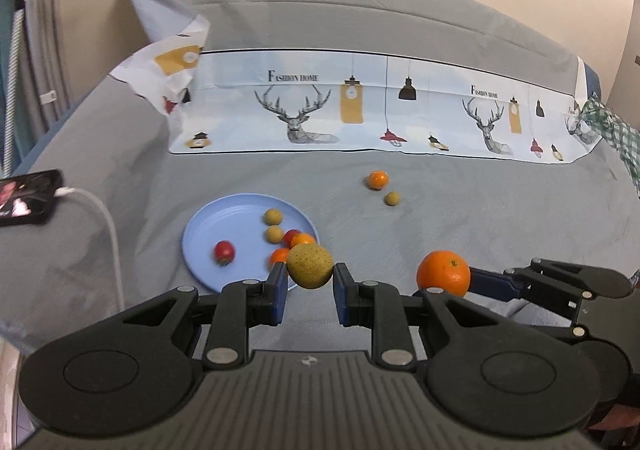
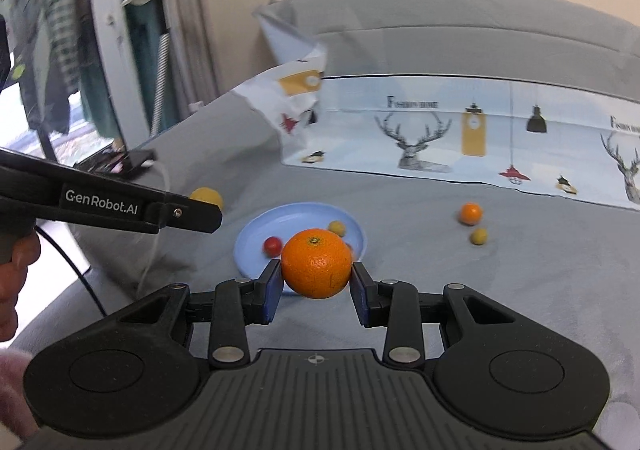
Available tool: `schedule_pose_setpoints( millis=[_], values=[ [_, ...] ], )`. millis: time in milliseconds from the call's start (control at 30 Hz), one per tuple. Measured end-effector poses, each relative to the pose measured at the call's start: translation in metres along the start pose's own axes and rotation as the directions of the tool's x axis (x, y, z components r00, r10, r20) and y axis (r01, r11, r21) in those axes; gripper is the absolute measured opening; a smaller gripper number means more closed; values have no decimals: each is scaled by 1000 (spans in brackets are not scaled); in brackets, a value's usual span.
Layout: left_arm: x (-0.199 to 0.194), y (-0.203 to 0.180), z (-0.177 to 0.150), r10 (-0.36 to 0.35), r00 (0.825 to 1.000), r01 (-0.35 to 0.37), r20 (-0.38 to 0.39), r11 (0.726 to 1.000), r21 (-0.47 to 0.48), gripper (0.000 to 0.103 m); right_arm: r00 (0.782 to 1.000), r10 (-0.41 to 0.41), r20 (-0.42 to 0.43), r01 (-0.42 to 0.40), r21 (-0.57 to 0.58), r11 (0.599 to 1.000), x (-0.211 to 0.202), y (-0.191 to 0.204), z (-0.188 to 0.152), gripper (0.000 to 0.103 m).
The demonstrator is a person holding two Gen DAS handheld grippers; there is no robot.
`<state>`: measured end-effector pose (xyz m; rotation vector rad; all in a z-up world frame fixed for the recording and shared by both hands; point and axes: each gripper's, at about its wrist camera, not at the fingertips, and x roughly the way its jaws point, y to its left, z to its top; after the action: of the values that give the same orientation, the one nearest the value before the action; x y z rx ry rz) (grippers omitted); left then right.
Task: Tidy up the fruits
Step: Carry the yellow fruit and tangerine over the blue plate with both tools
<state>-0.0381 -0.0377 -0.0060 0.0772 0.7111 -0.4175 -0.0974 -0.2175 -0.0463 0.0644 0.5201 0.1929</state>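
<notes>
My left gripper [image 1: 310, 282] is shut on a yellow-green round fruit [image 1: 310, 265] and holds it just above the near right rim of a blue plate [image 1: 208, 226]. The plate holds a red tomato [image 1: 224, 251], two small yellow-green fruits [image 1: 273, 216] and small oranges [image 1: 303, 239]. My right gripper [image 2: 316, 282] is shut on a large orange [image 2: 317, 263], in front of the blue plate [image 2: 256, 234]; the large orange also shows in the left wrist view [image 1: 443, 273]. A small orange [image 1: 378, 179] and a small yellow-green fruit [image 1: 392, 198] lie on the grey bedding beyond.
A phone [image 1: 28, 197] with a white cable [image 1: 108, 222] lies at the left. A printed sheet with deer [image 1: 360, 118] stands across the back. A green checked cloth [image 1: 616, 130] sits at the far right. The grey bedding [image 1: 500, 218] spreads all around.
</notes>
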Motion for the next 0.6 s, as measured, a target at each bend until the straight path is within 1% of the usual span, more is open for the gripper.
schedule_pose_setpoints(
  millis=[133, 300, 600],
  values=[
    [-14, 9, -7, 4, 1000, -3, 21, 1000, -21, 27, 1000, -1, 8, 1, -43, 999, -7, 16, 0, 38],
    [-24, 16, -8, 1, 999, 1, 50, 999, -41, 27, 1000, -1, 17, 2, -81, 997, -14, 27, 2, 38],
    [-30, 16, -11, -7, 998, 11, 67, 999, -46, 27, 1000, -12, 19, 13, -95, 995, -16, 31, 3, 38]
  ],
)
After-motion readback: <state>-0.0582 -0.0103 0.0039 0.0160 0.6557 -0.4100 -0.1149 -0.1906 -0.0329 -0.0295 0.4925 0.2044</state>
